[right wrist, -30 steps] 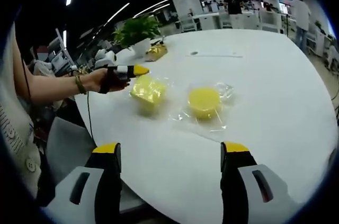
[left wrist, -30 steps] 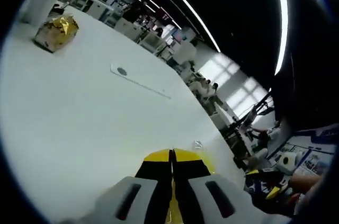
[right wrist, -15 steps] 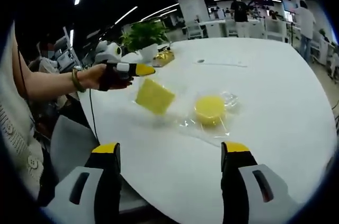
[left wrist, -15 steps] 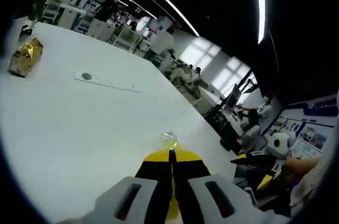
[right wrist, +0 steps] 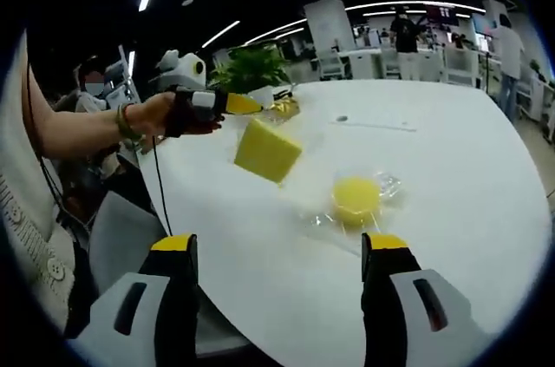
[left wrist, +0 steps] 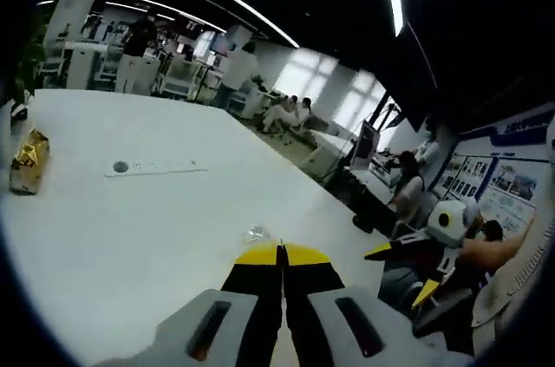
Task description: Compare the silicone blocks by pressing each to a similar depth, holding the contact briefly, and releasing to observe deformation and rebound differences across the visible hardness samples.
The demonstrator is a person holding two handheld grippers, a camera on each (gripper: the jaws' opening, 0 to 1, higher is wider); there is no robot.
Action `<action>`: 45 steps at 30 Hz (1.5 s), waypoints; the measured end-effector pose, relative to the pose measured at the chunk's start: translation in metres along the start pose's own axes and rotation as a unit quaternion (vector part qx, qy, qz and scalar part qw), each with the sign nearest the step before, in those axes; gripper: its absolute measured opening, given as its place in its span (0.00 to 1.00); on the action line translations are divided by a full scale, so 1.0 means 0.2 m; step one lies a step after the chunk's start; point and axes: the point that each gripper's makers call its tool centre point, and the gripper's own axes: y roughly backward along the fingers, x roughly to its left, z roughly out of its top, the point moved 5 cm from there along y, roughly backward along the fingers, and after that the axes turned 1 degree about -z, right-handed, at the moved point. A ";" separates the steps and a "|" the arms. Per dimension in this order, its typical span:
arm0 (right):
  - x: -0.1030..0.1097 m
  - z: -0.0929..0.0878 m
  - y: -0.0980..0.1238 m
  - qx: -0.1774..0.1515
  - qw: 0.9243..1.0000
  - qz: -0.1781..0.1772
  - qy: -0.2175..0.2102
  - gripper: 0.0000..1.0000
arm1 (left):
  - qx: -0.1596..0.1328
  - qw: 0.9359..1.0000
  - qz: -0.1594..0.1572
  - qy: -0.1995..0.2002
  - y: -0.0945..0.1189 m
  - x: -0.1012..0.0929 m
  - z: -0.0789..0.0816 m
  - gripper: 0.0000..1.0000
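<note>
1. Left claw (right wrist: pixel 247 105), yellow-tipped, held in a person's hand (right wrist: pixel 173 113): jaws pressed together, pinching the clear wrapper of a square yellow silicone block (right wrist: pixel 267 150), which hangs in the air above the white round bench (right wrist: pixel 451 167).
2. In the left gripper view the left claw (left wrist: pixel 280 254) shows no gap between its tips; a bit of clear crinkled film (left wrist: pixel 257 233) pokes out just past them.
3. Round yellow silicone block (right wrist: pixel 356 198) lies on the bench in a clear plastic bag, just beside the hanging square block, on the side away from the hand.
4. Right claw (right wrist: pixel 281 254): jaws spread wide, gripping nothing, near the bench edge.
5. Gold foil packet (left wrist: pixel 27 161) and a flat white strip (left wrist: pixel 156 167) lie on the bench, well apart from the round block.
6. Potted green plant (right wrist: pixel 253 68) stands at the bench's far edge, near the packet.
7. Wall posters (left wrist: pixel 499 180): writing too blurred to read.
</note>
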 end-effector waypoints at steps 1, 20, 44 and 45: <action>0.01 0.01 0.00 -0.002 1.000 0.003 0.002 0.71 | 0.000 1.000 -0.005 -0.003 0.01 -0.02 0.01 0.00; 0.07 0.10 0.04 0.003 0.999 0.031 0.041 0.75 | 0.024 0.994 -0.063 -0.085 0.11 -0.27 0.13 0.00; 0.11 0.36 -0.18 0.042 0.984 0.105 0.136 0.78 | 0.063 0.980 -0.142 -0.124 0.09 -0.41 0.10 0.00; 0.11 0.37 -0.20 0.041 0.984 0.108 0.137 0.77 | 0.064 0.979 -0.146 -0.124 0.09 -0.41 0.10 0.00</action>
